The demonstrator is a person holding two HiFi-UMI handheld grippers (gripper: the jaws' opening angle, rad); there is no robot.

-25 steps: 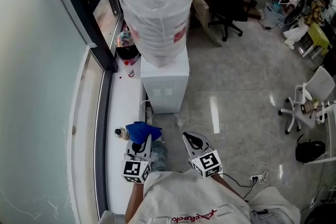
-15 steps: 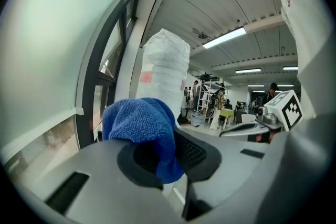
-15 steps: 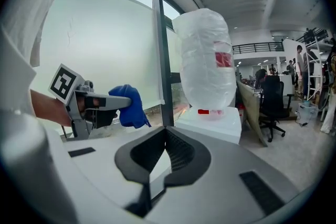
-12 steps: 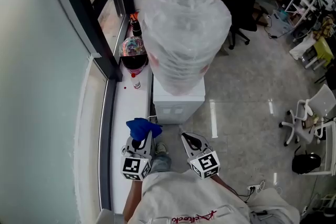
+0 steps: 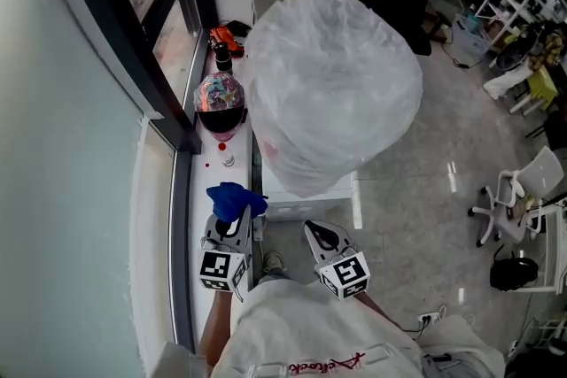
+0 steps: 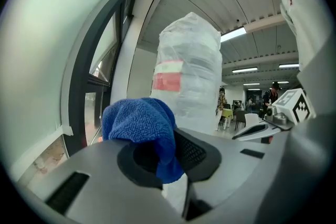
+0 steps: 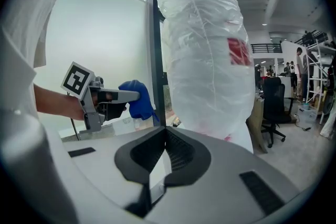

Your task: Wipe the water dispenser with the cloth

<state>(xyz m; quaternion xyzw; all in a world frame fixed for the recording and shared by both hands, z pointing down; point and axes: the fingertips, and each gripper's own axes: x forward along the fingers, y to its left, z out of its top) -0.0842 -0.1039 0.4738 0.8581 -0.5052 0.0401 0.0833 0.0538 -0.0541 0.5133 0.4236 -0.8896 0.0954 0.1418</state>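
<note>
The water dispenser's white body point(image 5: 312, 199) stands by the window, mostly hidden under its big plastic-wrapped bottle point(image 5: 332, 84). My left gripper point(image 5: 232, 222) is shut on a bunched blue cloth point(image 5: 233, 199), held just left of the dispenser's front corner and apart from it. In the left gripper view the cloth point(image 6: 143, 127) bulges out of the jaws with the bottle point(image 6: 189, 76) behind it. My right gripper point(image 5: 323, 236) sits beside the left one, shut with nothing in it. Its own view shows the jaws point(image 7: 165, 139) closed, the bottle point(image 7: 206, 60) ahead and the cloth point(image 7: 135, 99) at left.
A white window ledge point(image 5: 202, 190) runs along the left, carrying a colourful helmet point(image 5: 219, 98), a small bottle point(image 5: 228, 158) and an orange-black tool point(image 5: 225, 38). A white chair point(image 5: 512, 189) and a black bag point(image 5: 511, 272) stand on the tiled floor at right.
I have come closer to the dispenser, so its bottle now fills the middle of the head view. Both grippers moved forward with me; the left one still holds the cloth.
</note>
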